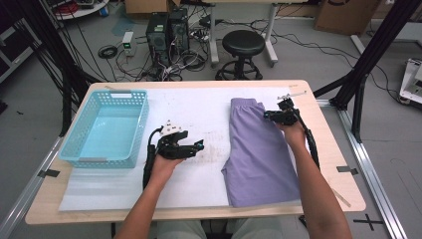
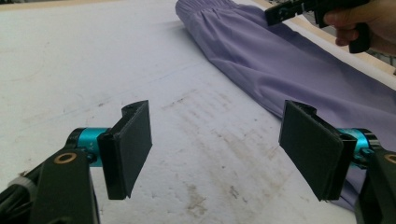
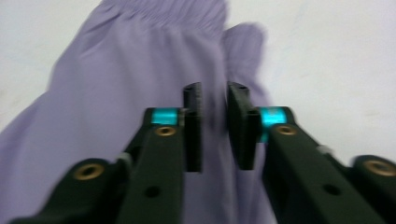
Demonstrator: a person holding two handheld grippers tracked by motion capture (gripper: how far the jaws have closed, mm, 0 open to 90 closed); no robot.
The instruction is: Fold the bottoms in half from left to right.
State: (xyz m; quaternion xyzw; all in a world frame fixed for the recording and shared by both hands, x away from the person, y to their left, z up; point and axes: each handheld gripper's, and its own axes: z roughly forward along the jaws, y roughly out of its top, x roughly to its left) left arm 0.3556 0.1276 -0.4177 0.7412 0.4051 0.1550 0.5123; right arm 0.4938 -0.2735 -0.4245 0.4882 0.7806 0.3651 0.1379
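I am working at a wooden table [image 1: 323, 164] covered with a white sheet [image 1: 199, 109], holding a gripper in each hand. A pair of lavender shorts [image 1: 259, 149] is lying flat on the right half of the sheet, its gathered elastic waistband at the far end and its hem toward me. The fabric is smooth, with soft folds running lengthwise. My right gripper [image 1: 280, 115] is hovering over the shorts' upper right edge near the waistband; its jaws are nearly together with a narrow gap left, and I cannot tell whether any cloth is caught between them. My left gripper [image 1: 191, 147] is resting above bare sheet left of the shorts, jaws spread wide, gripping nothing. A light blue plastic basket [image 1: 142, 119] is sitting at the table's far left.
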